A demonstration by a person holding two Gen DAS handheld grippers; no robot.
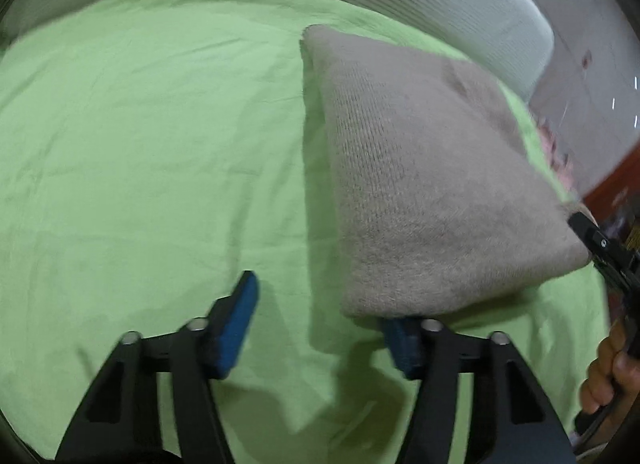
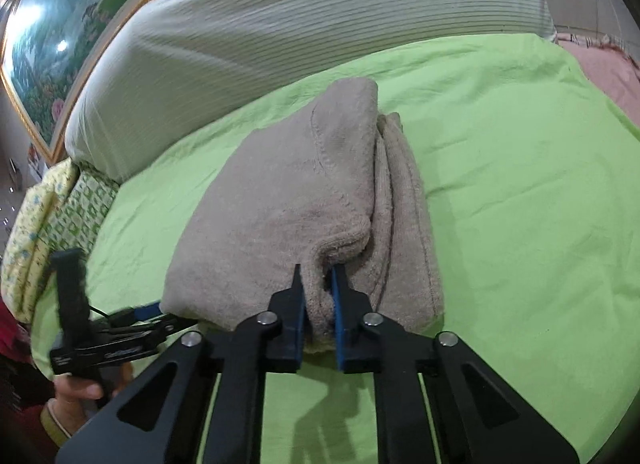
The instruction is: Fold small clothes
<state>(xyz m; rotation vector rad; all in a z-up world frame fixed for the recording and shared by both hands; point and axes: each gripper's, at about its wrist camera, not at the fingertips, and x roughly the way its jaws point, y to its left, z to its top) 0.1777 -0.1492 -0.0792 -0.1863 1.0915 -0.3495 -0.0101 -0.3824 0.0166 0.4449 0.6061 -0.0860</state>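
Note:
A folded beige knit garment [image 1: 420, 184] lies on the green bed sheet [image 1: 140, 144]. In the right wrist view the same garment [image 2: 304, 192] shows several stacked layers, and my right gripper [image 2: 318, 292] is shut on a bunched fold of its near edge. My left gripper [image 1: 320, 304] stands open at the garment's near corner. Its left pad [image 1: 236, 324] is bare over the sheet, and the other pad is partly hidden under that corner, which casts a shadow on the sheet. The right gripper [image 1: 600, 248] also shows at the garment's right corner, with a hand below it.
A long white ribbed bolster [image 2: 280, 24] runs along the far side of the green sheet [image 2: 520, 184]. A yellow-green patterned pillow [image 2: 52, 216] lies at the left, pink bedding [image 2: 608, 68] at the right, and a gilt-framed painting [image 2: 60, 24] hangs behind.

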